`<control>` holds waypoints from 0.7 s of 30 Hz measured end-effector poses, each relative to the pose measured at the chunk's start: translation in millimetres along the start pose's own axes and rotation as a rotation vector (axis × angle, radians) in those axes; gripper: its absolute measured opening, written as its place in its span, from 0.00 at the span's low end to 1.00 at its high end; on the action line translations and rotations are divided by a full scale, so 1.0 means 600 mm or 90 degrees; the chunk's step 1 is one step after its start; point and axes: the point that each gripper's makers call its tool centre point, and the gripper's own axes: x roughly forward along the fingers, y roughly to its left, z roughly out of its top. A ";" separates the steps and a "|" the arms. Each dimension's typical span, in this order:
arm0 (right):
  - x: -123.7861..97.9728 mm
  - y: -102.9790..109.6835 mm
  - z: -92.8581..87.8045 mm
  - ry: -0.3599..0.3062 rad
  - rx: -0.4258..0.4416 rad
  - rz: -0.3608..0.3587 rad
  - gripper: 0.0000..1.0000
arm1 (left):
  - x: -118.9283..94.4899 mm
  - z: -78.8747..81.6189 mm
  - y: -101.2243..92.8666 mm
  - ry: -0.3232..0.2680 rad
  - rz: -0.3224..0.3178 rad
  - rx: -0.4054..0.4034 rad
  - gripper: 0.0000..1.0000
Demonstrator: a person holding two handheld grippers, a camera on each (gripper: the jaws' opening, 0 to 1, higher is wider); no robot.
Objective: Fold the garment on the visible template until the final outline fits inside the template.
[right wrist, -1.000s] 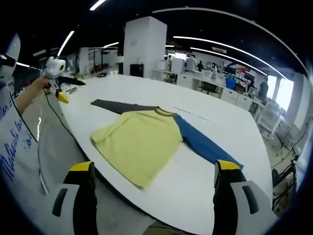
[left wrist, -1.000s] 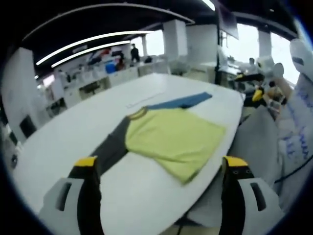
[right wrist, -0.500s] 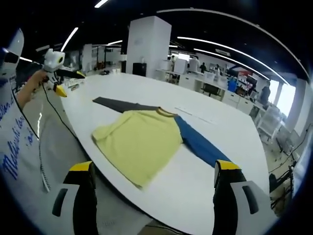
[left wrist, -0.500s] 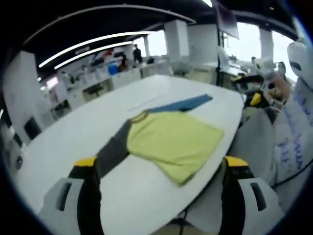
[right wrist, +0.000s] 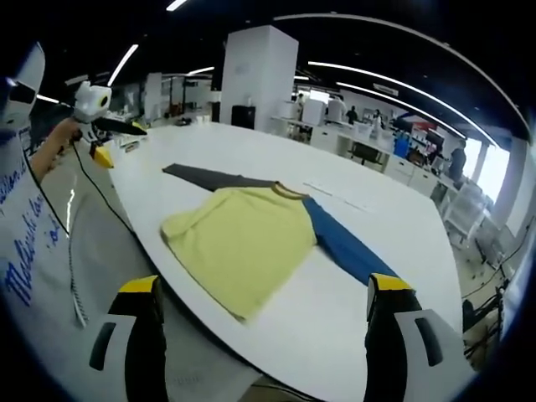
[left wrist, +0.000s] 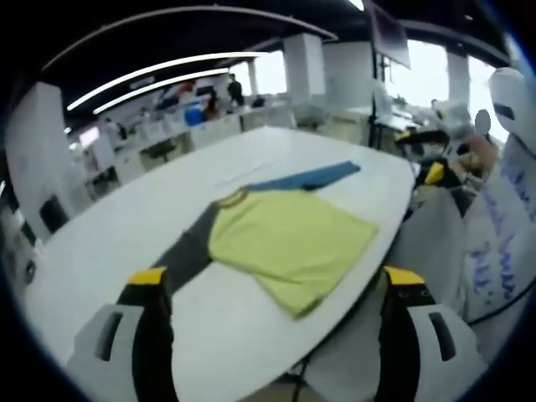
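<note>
A long-sleeved shirt lies flat on the white table, with a yellow body (left wrist: 285, 239) (right wrist: 239, 239), one dark grey sleeve (left wrist: 188, 251) (right wrist: 205, 177) and one blue sleeve (left wrist: 314, 177) (right wrist: 343, 245). My left gripper (left wrist: 272, 289) hangs open above the table's near edge, short of the shirt. My right gripper (right wrist: 260, 297) is open too, held off the table's edge. The right gripper (left wrist: 431, 163) appears at the right of the left gripper view. The left gripper (right wrist: 96, 126) appears at the upper left of the right gripper view, in a hand.
The white table (left wrist: 117, 243) (right wrist: 394, 218) is large with a rounded edge. A thin line (right wrist: 335, 194) runs on it beyond the shirt. A person in white printed clothing (left wrist: 502, 218) (right wrist: 25, 234) stands at the table's edge. Desks, chairs and a white pillar (right wrist: 251, 79) fill the room behind.
Both views have shifted slightly with the hands. The shirt lies as before and both grippers stay open.
</note>
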 end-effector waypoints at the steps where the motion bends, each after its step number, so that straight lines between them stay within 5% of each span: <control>1: 0.001 0.001 0.000 0.001 -0.001 0.002 1.00 | 0.004 0.000 -0.001 0.000 -0.003 0.007 1.00; 14: 0.021 0.011 -0.016 0.026 -0.003 0.021 1.00 | 0.042 -0.012 -0.027 0.018 -0.034 0.000 0.96; 21: 0.038 0.021 -0.021 0.027 0.006 0.044 0.99 | 0.067 -0.019 -0.051 0.042 -0.067 0.020 0.82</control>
